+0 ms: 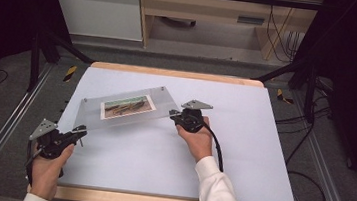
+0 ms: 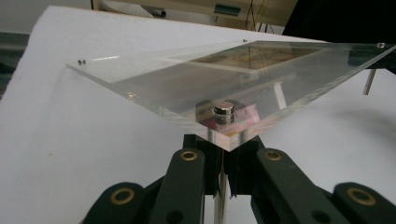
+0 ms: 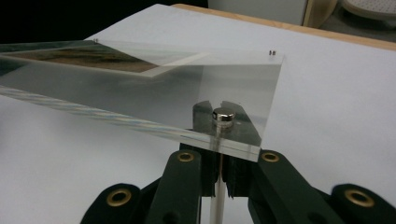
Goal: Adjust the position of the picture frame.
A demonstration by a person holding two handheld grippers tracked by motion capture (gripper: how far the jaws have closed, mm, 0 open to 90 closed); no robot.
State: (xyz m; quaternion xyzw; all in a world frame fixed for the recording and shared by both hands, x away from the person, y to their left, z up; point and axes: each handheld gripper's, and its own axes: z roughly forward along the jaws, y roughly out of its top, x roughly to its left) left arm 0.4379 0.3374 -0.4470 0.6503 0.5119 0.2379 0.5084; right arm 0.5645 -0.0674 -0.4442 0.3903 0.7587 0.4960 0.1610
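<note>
We hold the clear acrylic frame (image 1: 125, 109) by two diagonally opposite corners, above the white worktop (image 1: 241, 152). The left gripper (image 1: 78, 133) has its fingers closed on the metal standoff leg (image 2: 222, 196) under the frame's near-left corner; the right gripper (image 1: 175, 115) has its fingers closed on the leg (image 3: 217, 186) under the frame's far-right corner. We judge that gripping the legs rather than the plate keeps the fingers off the polished faces, and that two opposite corners stop the frame from swinging.

In the high view the frame is over the left-centre part of the worktop and appears slightly turned and tilted, its right end the farther from us. A third leg (image 2: 368, 81) hangs free under another corner, clear of the worktop as far as we can tell.

Appearance: two transparent rectangular plates, thick, with bright polished edges, joined at each corner by a small silver cap (image 2: 224, 111). A landscape photograph (image 1: 128, 107) with a white border sits between the plates, roughly central. The plates look clean, with faint reflections.
</note>
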